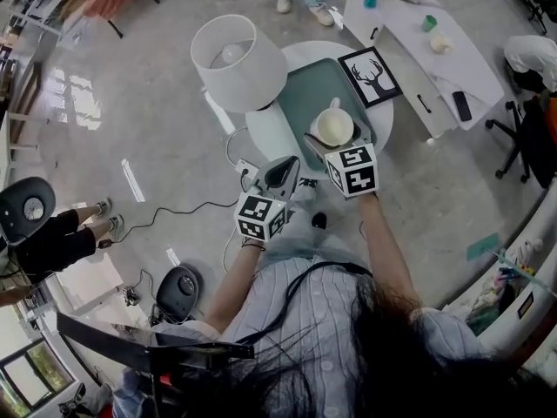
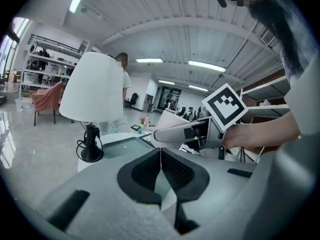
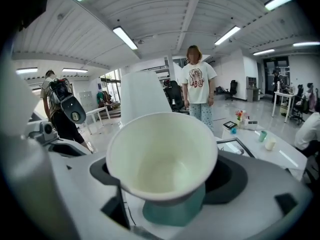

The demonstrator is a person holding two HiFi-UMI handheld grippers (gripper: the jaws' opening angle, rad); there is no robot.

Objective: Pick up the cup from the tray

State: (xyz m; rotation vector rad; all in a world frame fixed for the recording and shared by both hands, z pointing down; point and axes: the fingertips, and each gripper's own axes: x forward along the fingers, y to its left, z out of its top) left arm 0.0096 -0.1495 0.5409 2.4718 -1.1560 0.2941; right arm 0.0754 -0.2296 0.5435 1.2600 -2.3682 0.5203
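Cup (image 3: pixel 162 156): white, thin-walled, flaring to a wide rim, empty as far as we can see. It sits between the jaws of the right tool (image 1: pixel 338 149). In the right gripper view the dark pads press against its lower sides, so we read that tool as clamped on it.

In the head view the cup is right of centre in the frame, over the near edge of the teal tray (image 1: pixel 305 90) on the round white surface (image 1: pixel 270 133). We cannot tell whether its base has left the tray.

The left tool (image 2: pixel 160 171) has its jaws together with nothing between them. It is held low, off the surface's near edge.

Handling, as we judge it: the cup is light, probably paper or thin plastic, and easily crushed. Hold it low on the wall, where it is narrower and stiffer, with a gentle squeeze, and keep it upright.

The lamp (image 1: pixel 238 62) stands left of the tray, and a picture frame (image 1: pixel 369 76) lies to its upper right.
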